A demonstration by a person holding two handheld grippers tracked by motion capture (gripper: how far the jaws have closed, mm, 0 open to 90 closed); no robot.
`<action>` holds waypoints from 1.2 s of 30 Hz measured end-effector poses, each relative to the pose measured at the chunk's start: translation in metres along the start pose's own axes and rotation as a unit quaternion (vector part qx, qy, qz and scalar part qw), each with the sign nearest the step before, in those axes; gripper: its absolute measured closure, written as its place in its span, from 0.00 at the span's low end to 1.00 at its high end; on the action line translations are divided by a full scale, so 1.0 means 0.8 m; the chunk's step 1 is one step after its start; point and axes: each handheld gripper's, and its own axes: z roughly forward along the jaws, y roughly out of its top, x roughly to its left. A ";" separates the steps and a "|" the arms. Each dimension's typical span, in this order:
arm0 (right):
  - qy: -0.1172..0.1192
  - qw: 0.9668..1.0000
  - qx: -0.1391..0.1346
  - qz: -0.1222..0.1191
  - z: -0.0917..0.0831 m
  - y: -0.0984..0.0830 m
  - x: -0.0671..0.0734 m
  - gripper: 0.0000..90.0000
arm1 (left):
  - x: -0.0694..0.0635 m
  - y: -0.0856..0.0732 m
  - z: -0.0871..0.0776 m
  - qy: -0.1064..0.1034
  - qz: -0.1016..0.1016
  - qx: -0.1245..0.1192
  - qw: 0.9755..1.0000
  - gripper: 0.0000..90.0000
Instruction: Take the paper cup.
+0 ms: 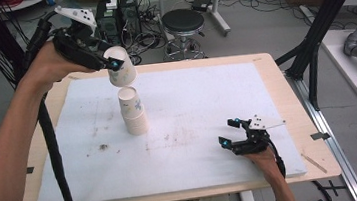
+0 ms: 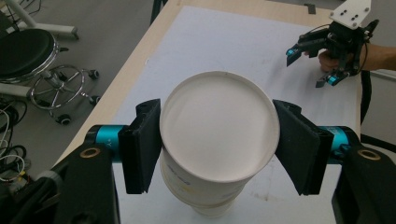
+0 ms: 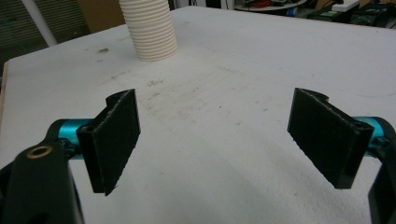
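Your left gripper (image 1: pixel 112 63) is clamped on a paper cup (image 1: pixel 121 66), pads pressing both sides of it, bottom end facing the left gripper view, and it hangs tilted just above the cup stack (image 1: pixel 133 111) on the white mat (image 1: pixel 206 92). Your right gripper (image 1: pixel 232 132) sits low over the mat's near right part, well apart from the stack, jaws wide with nothing between them.

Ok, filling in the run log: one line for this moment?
left gripper: shut on paper cup, above cup stack | right gripper: open, empty, near table
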 end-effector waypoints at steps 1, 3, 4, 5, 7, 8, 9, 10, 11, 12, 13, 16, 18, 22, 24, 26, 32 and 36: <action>-0.001 1.000 -0.001 -0.001 0.000 0.000 0.000 0.19 | 0.000 -0.001 0.001 -0.001 -0.002 -0.002 1.000 0.40; 0.000 1.000 0.000 0.000 0.000 0.000 0.000 0.19 | -0.001 -0.002 0.001 -0.003 0.000 -0.004 1.000 0.40; 0.000 1.000 0.000 0.000 0.000 0.000 0.000 0.19 | -0.003 -0.005 0.002 -0.010 -0.002 -0.022 1.000 0.40; 0.000 1.000 0.000 0.000 0.000 0.000 0.000 0.19 | -0.003 -0.005 0.002 -0.010 -0.002 -0.022 1.000 0.40; 0.000 1.000 0.001 0.002 0.000 0.000 0.000 0.19 | -0.008 -0.011 0.003 -0.022 -0.003 -0.048 0.999 0.40; 0.000 1.000 0.001 0.000 0.000 0.000 0.000 0.19 | -0.011 -0.015 0.005 -0.028 -0.003 -0.062 0.998 0.40; 0.000 1.000 0.001 0.000 0.000 0.000 0.000 0.19 | -0.017 -0.026 0.010 -0.037 -0.007 -0.087 0.995 0.40; 0.000 1.000 0.001 0.000 0.000 0.000 0.000 0.19 | -0.017 -0.026 0.010 -0.037 -0.007 -0.087 0.995 0.40; 0.000 1.000 -0.001 0.000 0.000 0.000 0.000 0.19 | -0.020 -0.033 0.013 -0.040 -0.006 -0.098 0.994 0.40; -0.001 1.000 0.000 0.000 0.000 0.000 0.000 0.19 | -0.023 -0.039 0.016 -0.042 -0.009 -0.109 0.993 0.40; -0.001 1.000 -0.001 -0.001 0.000 0.000 0.000 0.19 | -0.029 -0.051 0.023 -0.049 -0.015 -0.125 0.991 0.40; -0.002 1.000 -0.001 -0.006 0.001 0.000 0.000 0.19 | -0.040 -0.066 0.033 -0.058 -0.019 -0.148 0.987 0.40; -0.001 1.000 -0.001 -0.003 0.000 0.000 0.000 0.19 | -0.047 -0.076 0.042 -0.066 -0.025 -0.167 0.983 0.40; -0.001 1.000 -0.001 -0.002 0.000 0.000 0.000 0.19 | -0.061 -0.089 0.055 -0.075 -0.023 -0.189 0.979 0.40; -0.001 1.000 -0.001 -0.003 0.000 0.000 0.000 0.19 | -0.072 -0.100 0.064 -0.081 -0.023 -0.208 0.974 0.40; -0.002 1.000 -0.002 -0.006 0.000 0.000 0.000 0.19 | -0.083 -0.112 0.073 -0.090 -0.024 -0.230 0.969 0.40; -0.002 1.000 0.000 -0.002 0.000 0.000 0.000 0.19 | -0.120 -0.152 0.104 -0.102 -0.023 -0.262 0.959 0.40; -0.002 1.000 -0.001 -0.001 0.000 0.000 0.000 0.19 | -0.136 -0.168 0.118 -0.107 -0.018 -0.265 0.958 0.40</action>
